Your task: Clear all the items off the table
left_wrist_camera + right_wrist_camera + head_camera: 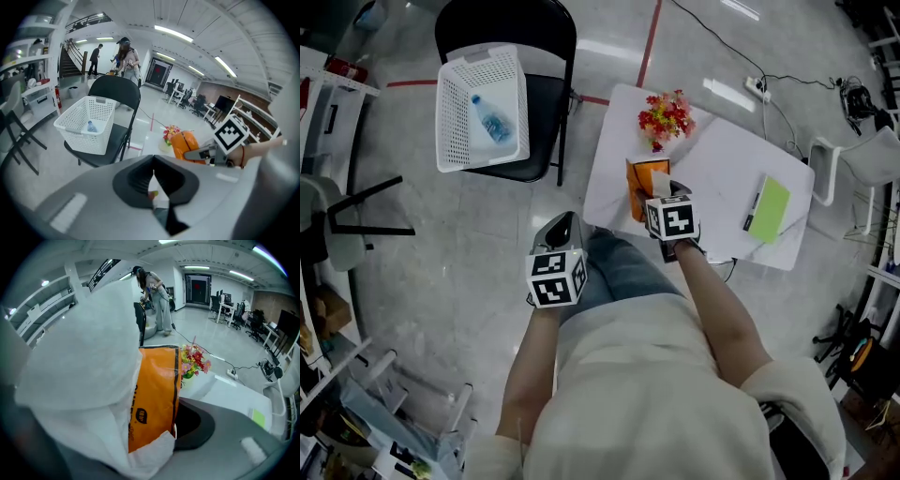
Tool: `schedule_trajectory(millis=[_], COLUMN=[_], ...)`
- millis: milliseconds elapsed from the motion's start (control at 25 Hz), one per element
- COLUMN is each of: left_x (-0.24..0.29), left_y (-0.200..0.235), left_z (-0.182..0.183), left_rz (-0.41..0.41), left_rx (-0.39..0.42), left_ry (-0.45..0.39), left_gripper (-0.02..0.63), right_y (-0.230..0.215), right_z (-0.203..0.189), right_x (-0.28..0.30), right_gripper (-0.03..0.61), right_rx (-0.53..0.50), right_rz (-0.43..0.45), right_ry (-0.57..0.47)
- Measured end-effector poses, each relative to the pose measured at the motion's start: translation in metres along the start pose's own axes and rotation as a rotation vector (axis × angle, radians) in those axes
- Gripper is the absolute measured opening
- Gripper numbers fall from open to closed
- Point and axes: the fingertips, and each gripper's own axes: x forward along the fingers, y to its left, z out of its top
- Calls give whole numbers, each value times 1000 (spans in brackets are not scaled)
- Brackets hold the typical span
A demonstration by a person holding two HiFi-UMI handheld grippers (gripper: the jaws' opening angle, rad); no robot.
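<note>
Orange plastic tissue pack [157, 394], with white tissue [84, 357] billowing out of its top, is clamped in the right gripper [664, 195]. Jaws part-way apart, closed on the pack's sides. Right gripper view shows only one jaw, its dark pad against the pack's right side. The other jaw is buried under the tissue, which fills the left half of that view. Head view puts the pack over the near edge of the white rectangular table [712, 169], close to the bunch of red and yellow flowers [666, 117]. No view shows whether its base is clear of the tabletop. Left gripper [153, 180]: jaws fully together, nothing between them. Head view has it off the table's left side, above the floor. Its camera gives the side-on look the head view lacks: pack upright, flowers just behind it. Only the head view shows the whole flat lime-green notebook [767, 208] with a dark pen [753, 211] along its edge, on the table's right part, well apart from the pack. The right gripper view catches just a green corner. White perforated plastic basket [455, 112] sits on the black folding chair [542, 108] left of the table, with a clear plastic water bottle [492, 120] lying in it. That shows in the head and left gripper views only. Both gripper views show people far back in the hall; the head view doesn't.
</note>
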Motion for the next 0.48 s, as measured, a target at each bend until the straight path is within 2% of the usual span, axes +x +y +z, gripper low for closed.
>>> schedule_trajectory(millis=[480], left_x=[-18], left_y=[4], left_z=[21], left_rz=[40], left_rx=[41], left_ry=[-40], left_gripper=[8], right_y=[29], right_z=[32], right_x=[-46], right_gripper=[290], right_rx=[-145], right_rz=[74], right_ry=[-64])
